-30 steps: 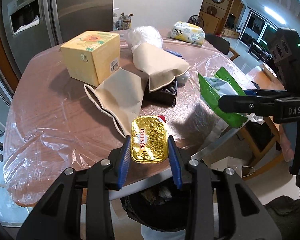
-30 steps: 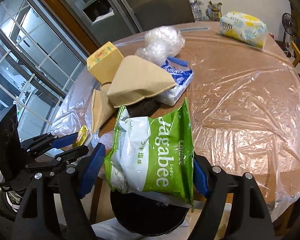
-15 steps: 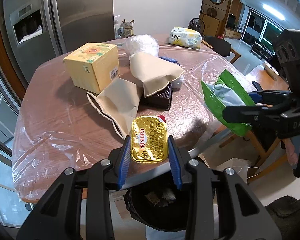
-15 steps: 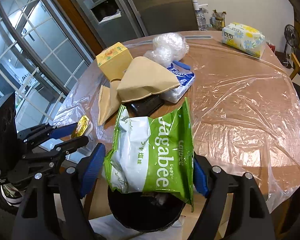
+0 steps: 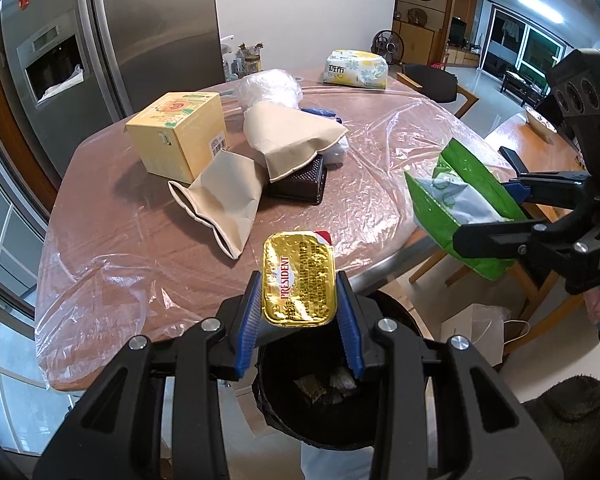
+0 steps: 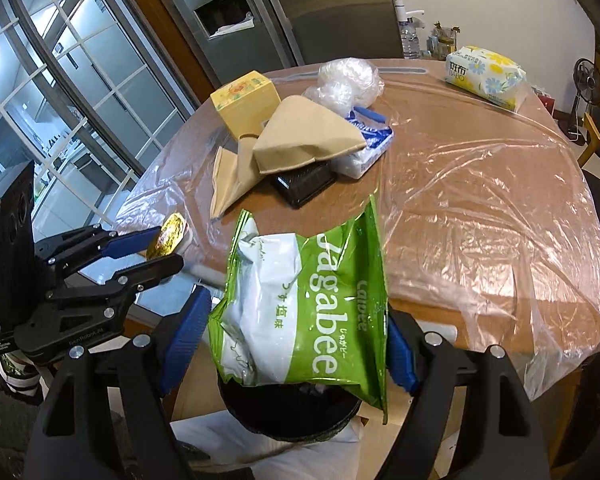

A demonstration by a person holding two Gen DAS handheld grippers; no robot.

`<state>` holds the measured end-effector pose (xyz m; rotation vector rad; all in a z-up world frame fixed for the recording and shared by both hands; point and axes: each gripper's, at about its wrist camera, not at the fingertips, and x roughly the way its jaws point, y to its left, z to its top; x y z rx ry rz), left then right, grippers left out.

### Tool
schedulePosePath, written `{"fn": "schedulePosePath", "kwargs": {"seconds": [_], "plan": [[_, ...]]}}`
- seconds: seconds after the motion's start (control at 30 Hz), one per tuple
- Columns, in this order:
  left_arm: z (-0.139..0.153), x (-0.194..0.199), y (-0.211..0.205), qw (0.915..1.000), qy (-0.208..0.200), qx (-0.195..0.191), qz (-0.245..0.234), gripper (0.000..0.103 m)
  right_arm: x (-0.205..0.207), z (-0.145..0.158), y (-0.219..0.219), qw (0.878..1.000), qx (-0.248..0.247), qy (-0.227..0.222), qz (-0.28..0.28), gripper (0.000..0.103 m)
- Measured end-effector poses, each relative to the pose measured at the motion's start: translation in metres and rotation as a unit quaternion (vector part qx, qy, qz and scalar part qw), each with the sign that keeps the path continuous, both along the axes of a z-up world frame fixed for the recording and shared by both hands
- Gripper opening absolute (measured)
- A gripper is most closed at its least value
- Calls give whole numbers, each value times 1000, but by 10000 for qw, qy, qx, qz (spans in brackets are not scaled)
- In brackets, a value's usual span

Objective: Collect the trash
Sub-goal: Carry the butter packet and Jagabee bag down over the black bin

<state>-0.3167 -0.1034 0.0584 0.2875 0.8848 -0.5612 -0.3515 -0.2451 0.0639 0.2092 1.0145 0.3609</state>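
My left gripper (image 5: 299, 300) is shut on a gold foil butter packet (image 5: 298, 278), held above the black trash bin (image 5: 320, 412) just off the table's near edge. My right gripper (image 6: 292, 328) is shut on a green and white snack bag (image 6: 300, 312), which hangs over the same bin (image 6: 288, 412). In the left wrist view the right gripper (image 5: 496, 212) holds the snack bag (image 5: 460, 204) at the right. In the right wrist view the left gripper (image 6: 156, 248) with the butter packet (image 6: 167, 235) sits at the left.
On the plastic-covered round table (image 5: 112, 248) lie a yellow box (image 5: 178, 136), two beige paper bags (image 5: 224, 196), a black tray (image 5: 300, 184), a clear crumpled bag (image 5: 268, 88), a blue and white packet (image 6: 368, 136) and a tissue pack (image 5: 356, 68). A white paper bag (image 5: 476, 328) stands on the floor.
Both grippers have drawn back from the table with their loads, so the table looks farther off and the bin below shows more. Neither grip has changed.
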Motion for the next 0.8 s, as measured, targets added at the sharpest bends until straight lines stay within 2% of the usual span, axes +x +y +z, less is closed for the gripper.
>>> {"fn": "schedulePosePath", "kwargs": {"seconds": [0.8], "plan": [[-13, -46, -18, 9969, -169, 730, -260, 38, -36, -21, 16, 9982, -457, 264, 300, 77]]}}
